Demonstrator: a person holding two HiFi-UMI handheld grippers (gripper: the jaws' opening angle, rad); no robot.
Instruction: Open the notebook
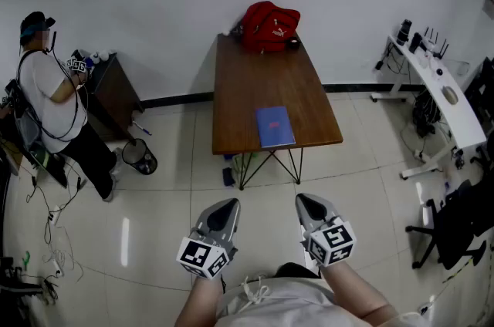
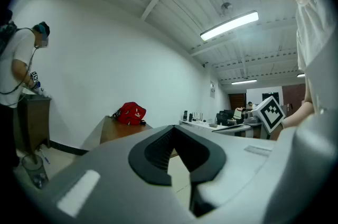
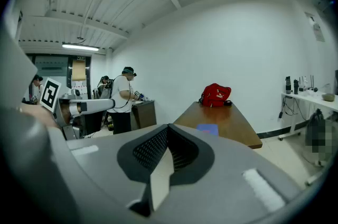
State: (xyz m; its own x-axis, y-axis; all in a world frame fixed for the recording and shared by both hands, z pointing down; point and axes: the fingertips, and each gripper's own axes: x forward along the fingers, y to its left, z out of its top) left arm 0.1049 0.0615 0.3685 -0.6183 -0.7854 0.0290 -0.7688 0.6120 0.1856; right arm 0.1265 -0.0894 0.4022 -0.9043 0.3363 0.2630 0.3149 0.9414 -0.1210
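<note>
Plainly the work has not begun: the left gripper (image 1: pixel 226 204) and the right gripper (image 1: pixel 307 200) both hang over bare floor with their jaws pressed together and nothing between them. The blue notebook (image 1: pixel 275 126) lies flat and closed well ahead of both, a little nearer the right gripper's line, at the end of the wooden table (image 1: pixel 239 86) that faces them. A red bag (image 1: pixel 268 26) sits beyond the notebook at the table's far end.

Several things could go wrong from here. Both pairs of jaws must part before either can take the cover. A tip pushed in while closed would likely shove the notebook along the smooth top. The book lies close to the table's near edge, so a pull toward the grippers could drag it off. A pinch that goes too deep may catch pages along with the cover. If neither gripper pins the book down, the whole thing may lift instead of opening.

As for writing, the bag bears a white logo, apparently a brand mark, too small to read surely. The notebook's cover shows no legible print. The grippers' cubes carry only black-and-white square patterns.
</note>
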